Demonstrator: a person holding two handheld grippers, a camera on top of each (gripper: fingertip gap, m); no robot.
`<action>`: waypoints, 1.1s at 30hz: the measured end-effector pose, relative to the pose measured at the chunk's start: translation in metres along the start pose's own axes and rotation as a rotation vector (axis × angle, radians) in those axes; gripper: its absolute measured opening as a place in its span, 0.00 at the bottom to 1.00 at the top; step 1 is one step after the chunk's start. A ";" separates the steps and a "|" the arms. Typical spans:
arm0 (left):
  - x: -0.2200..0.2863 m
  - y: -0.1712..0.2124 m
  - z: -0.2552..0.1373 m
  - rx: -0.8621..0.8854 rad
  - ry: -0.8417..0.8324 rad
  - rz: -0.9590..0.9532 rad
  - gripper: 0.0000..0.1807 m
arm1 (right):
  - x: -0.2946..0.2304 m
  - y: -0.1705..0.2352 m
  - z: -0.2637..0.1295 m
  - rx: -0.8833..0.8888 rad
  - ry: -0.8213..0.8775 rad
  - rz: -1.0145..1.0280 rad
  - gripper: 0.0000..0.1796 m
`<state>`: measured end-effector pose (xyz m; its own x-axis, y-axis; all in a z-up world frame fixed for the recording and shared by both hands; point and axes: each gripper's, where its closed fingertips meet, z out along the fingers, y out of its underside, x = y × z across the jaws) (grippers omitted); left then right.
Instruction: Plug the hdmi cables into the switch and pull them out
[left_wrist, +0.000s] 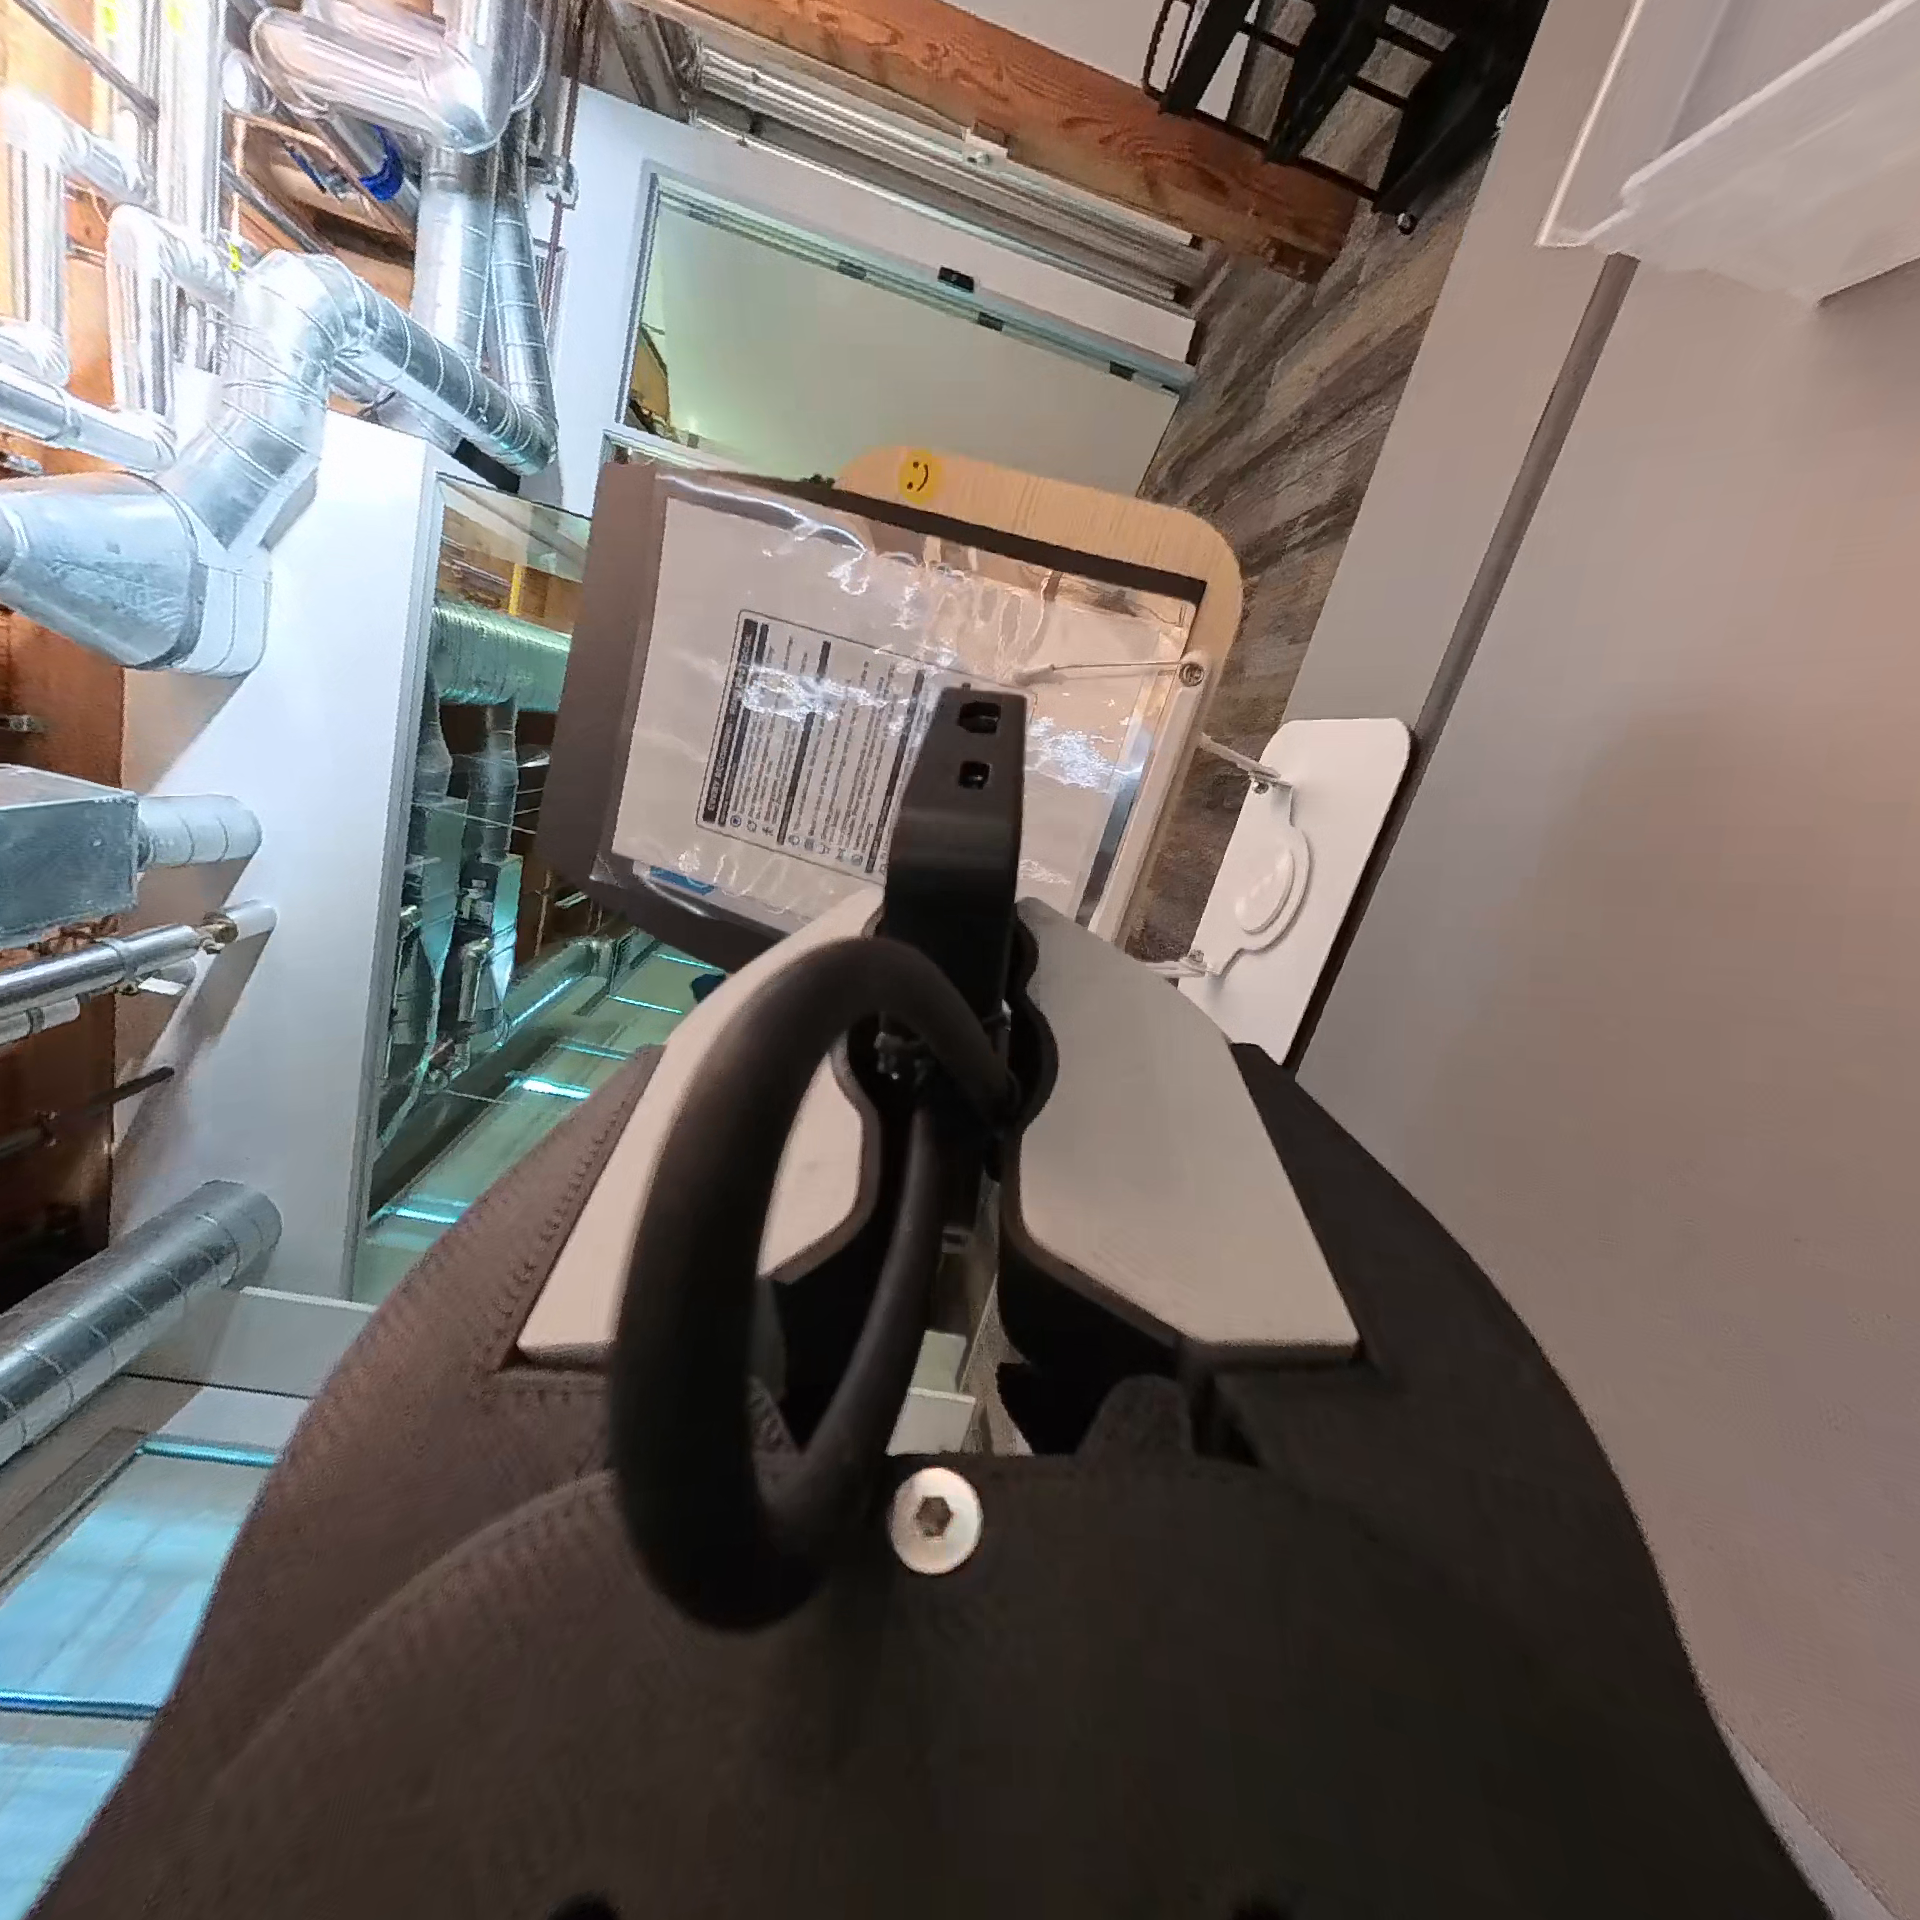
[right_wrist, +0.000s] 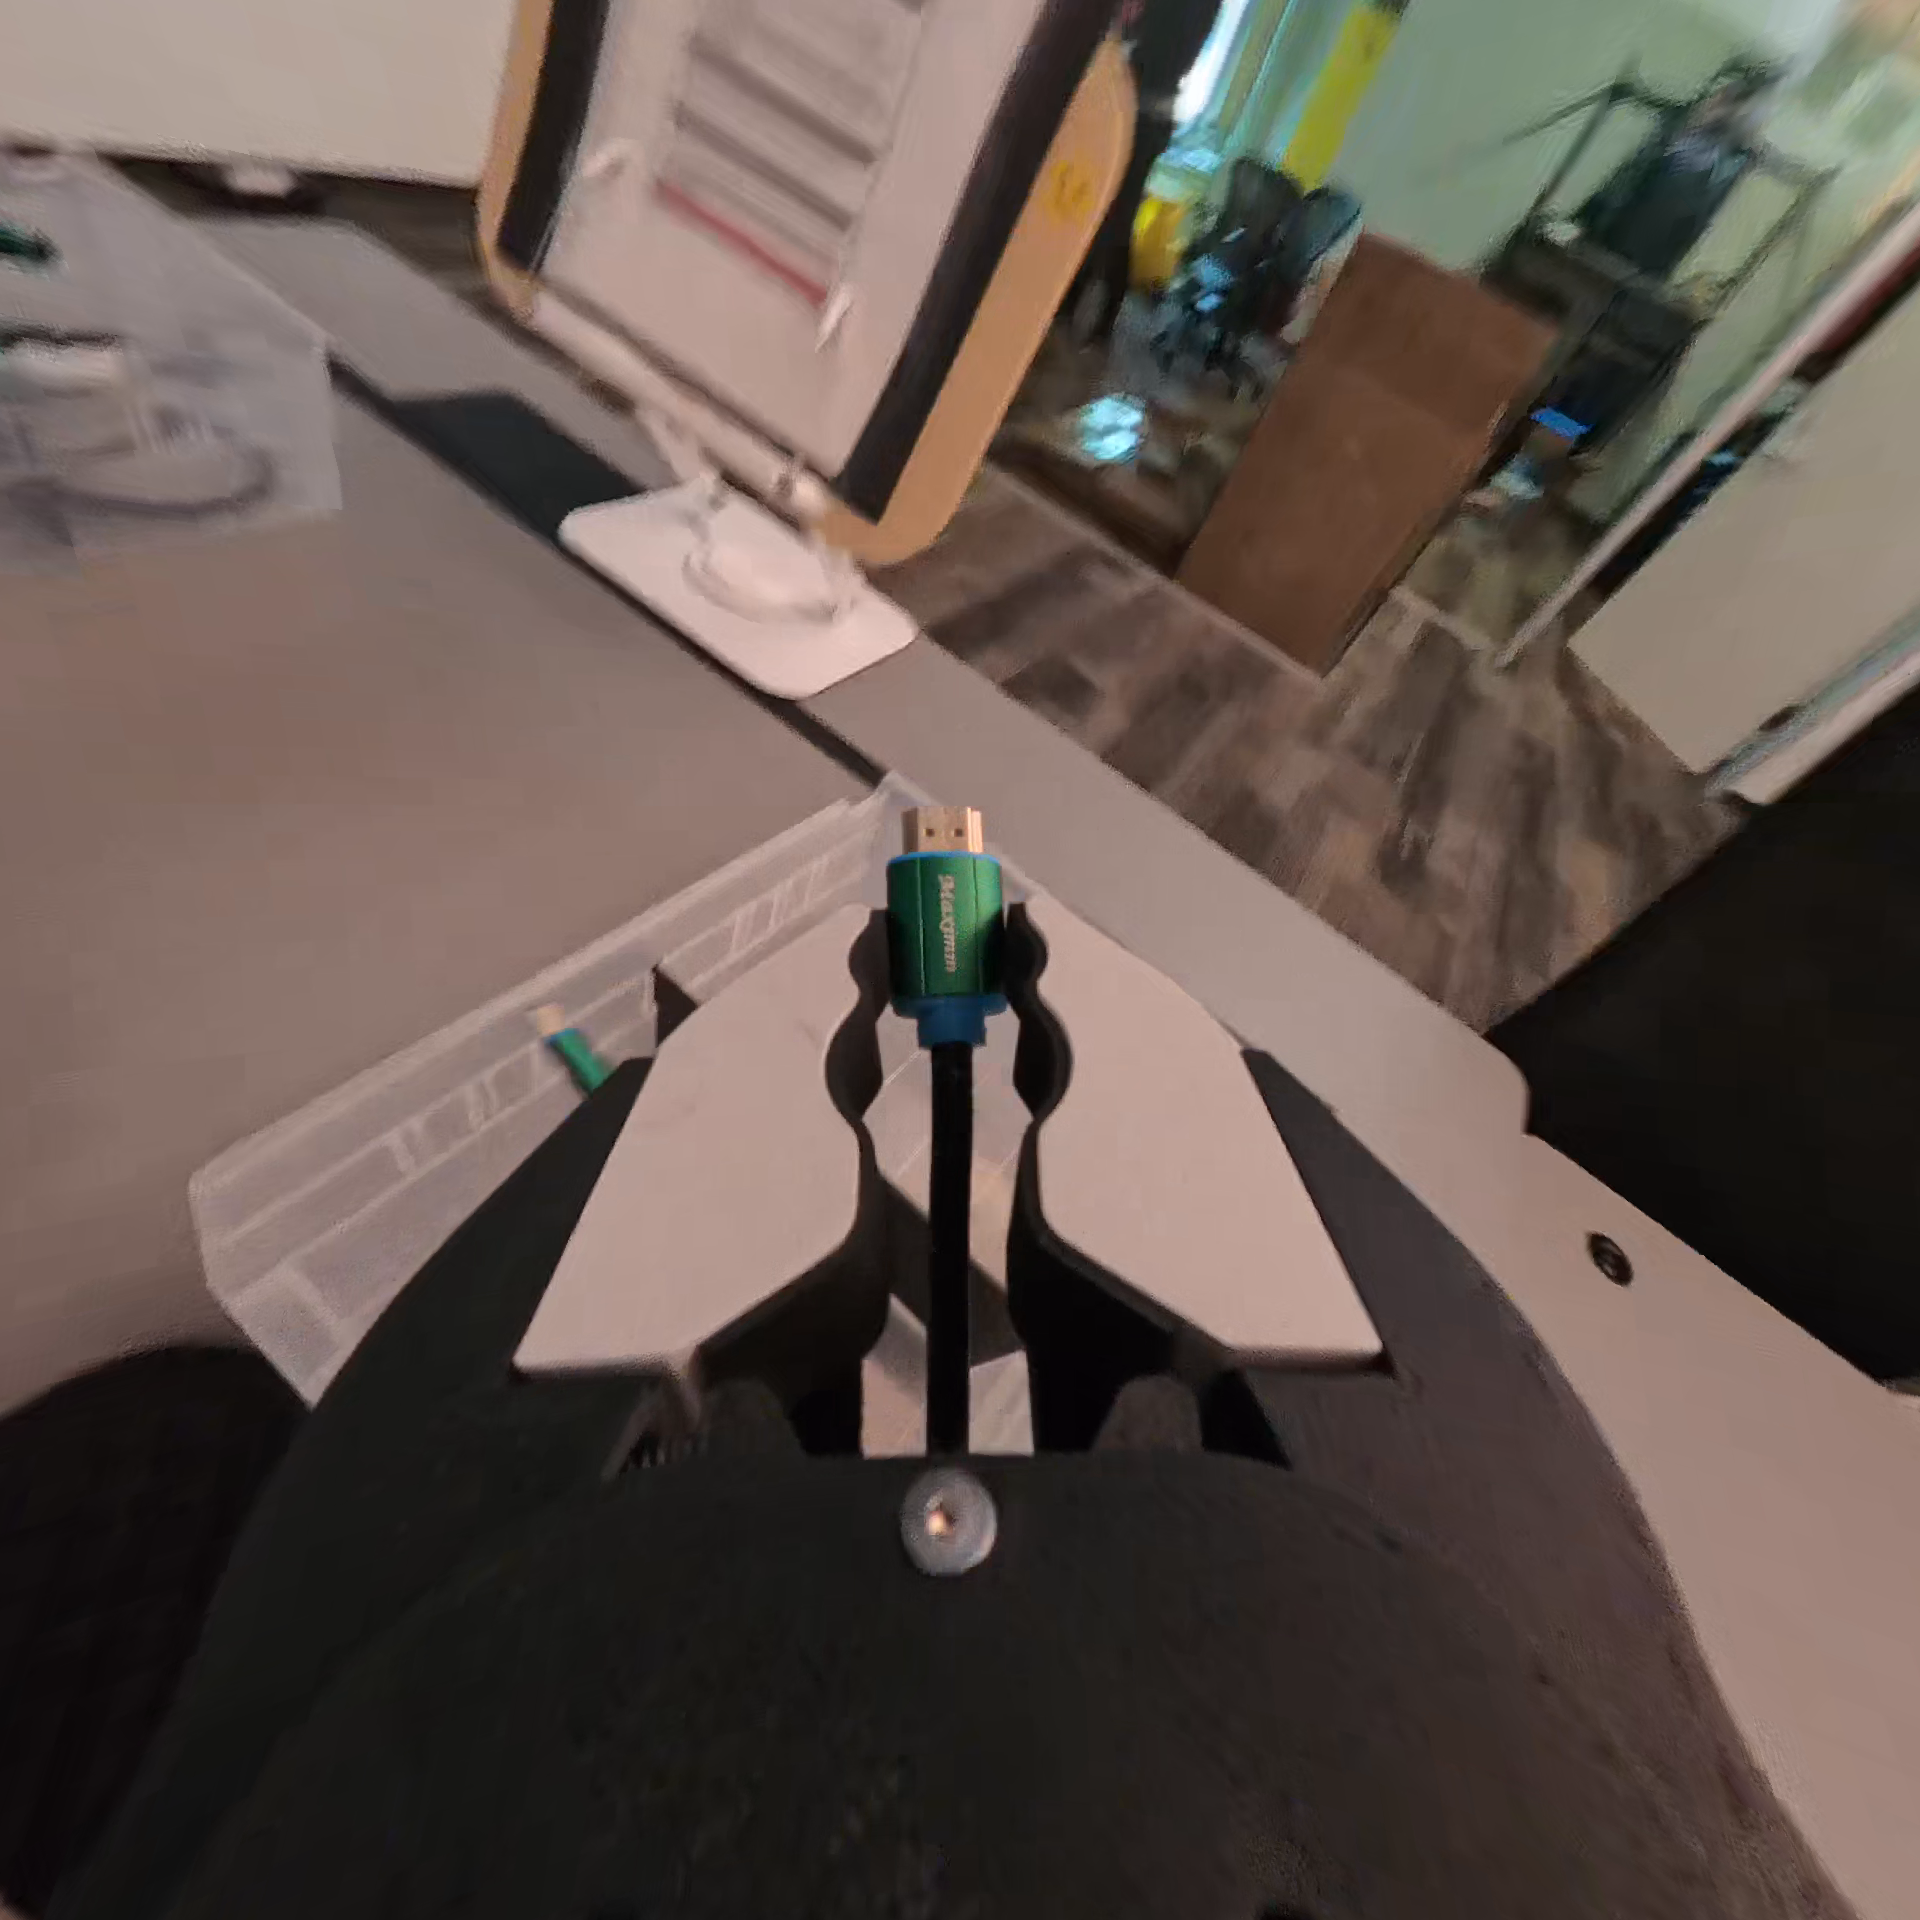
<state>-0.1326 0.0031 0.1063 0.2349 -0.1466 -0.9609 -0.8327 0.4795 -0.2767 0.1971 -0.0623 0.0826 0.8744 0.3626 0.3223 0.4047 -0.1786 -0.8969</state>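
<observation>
Your right tool (right_wrist: 943, 961) is clamped on the green HDMI plug (right_wrist: 943, 930), metal tip forward above the desk (right_wrist: 312, 779). Your left tool (left_wrist: 951, 914) grips the black switch (left_wrist: 961, 805), raised. Both are light and rigid; keep hold of the plug's shell, since the cable (right_wrist: 945, 1247) flexes.

Black ribbed tool (right_wrist: 945, 956) bodies, grey notched finger plates (right_wrist: 727, 1174), silver hex screw (left_wrist: 934, 1523).

Looks like a workshop or lab in an industrial building: bare silver ducts (left_wrist: 312, 343) and wooden beams (left_wrist: 1039, 114) overhead, grey surface (right_wrist: 312, 831), plank floor (right_wrist: 1299, 748), glass partitions (left_wrist: 488, 831).
</observation>
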 end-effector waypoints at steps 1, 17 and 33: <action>0.002 -0.002 0.001 0.001 0.004 0.008 0.08 | -0.009 0.007 0.007 -0.024 -0.048 -0.038 0.12; 0.013 -0.004 0.002 0.004 0.044 0.039 0.08 | -0.108 0.122 0.081 -0.494 -0.623 -0.026 0.14; 0.012 0.002 0.001 -0.013 0.055 0.036 0.08 | 0.030 0.162 -0.010 -0.666 0.177 0.487 0.26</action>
<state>-0.1306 0.0033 0.0944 0.1773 -0.1772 -0.9681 -0.8465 0.4743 -0.2419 0.2914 -0.0897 -0.0498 0.9987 -0.0334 0.0386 -0.0035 -0.7999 -0.6001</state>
